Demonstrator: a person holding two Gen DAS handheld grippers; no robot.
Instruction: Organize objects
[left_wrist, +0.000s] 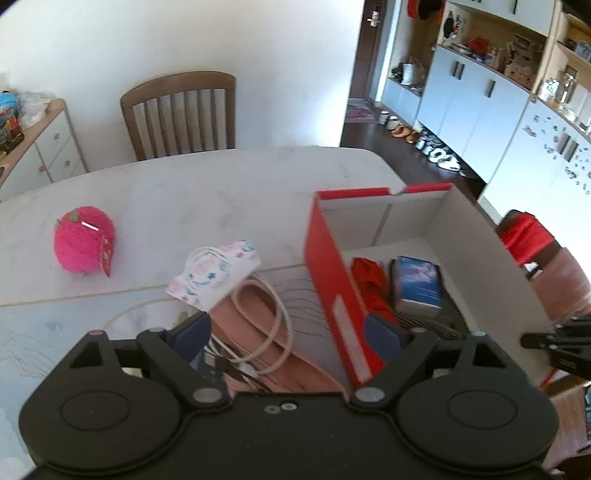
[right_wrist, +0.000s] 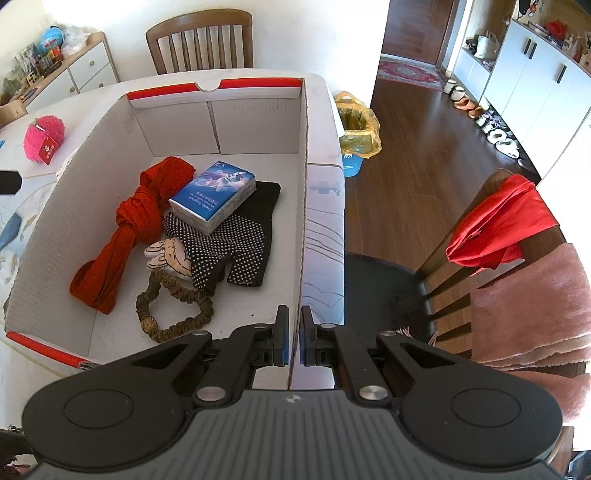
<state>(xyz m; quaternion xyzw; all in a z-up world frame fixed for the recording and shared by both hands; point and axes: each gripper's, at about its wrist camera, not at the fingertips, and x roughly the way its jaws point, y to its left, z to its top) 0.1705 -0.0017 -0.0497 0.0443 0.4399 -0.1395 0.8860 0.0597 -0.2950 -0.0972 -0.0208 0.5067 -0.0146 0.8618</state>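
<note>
A red cardboard box (left_wrist: 332, 273) with a white inside (right_wrist: 258, 122) stands on the table. It holds a red scarf (right_wrist: 125, 229), a blue tissue pack (right_wrist: 214, 195), black dotted gloves (right_wrist: 240, 240), a small plush (right_wrist: 170, 258) and a brown scrunchie (right_wrist: 173, 314). My right gripper (right_wrist: 293, 338) is shut on the box's right wall near its front corner. My left gripper (left_wrist: 291, 332) is open, astride the box's left wall, above a pink case (left_wrist: 266, 332) with a white cable (left_wrist: 273, 325). A floral face mask (left_wrist: 218, 273) lies beyond it. A pink plush ball (left_wrist: 83, 240) sits at the table's left.
A wooden chair (left_wrist: 181, 114) stands at the table's far side. Another chair with a red cloth (right_wrist: 498, 225) and pink cushion (right_wrist: 532, 306) is at the right. A bin with a yellow bag (right_wrist: 358, 129) stands on the floor past the table edge.
</note>
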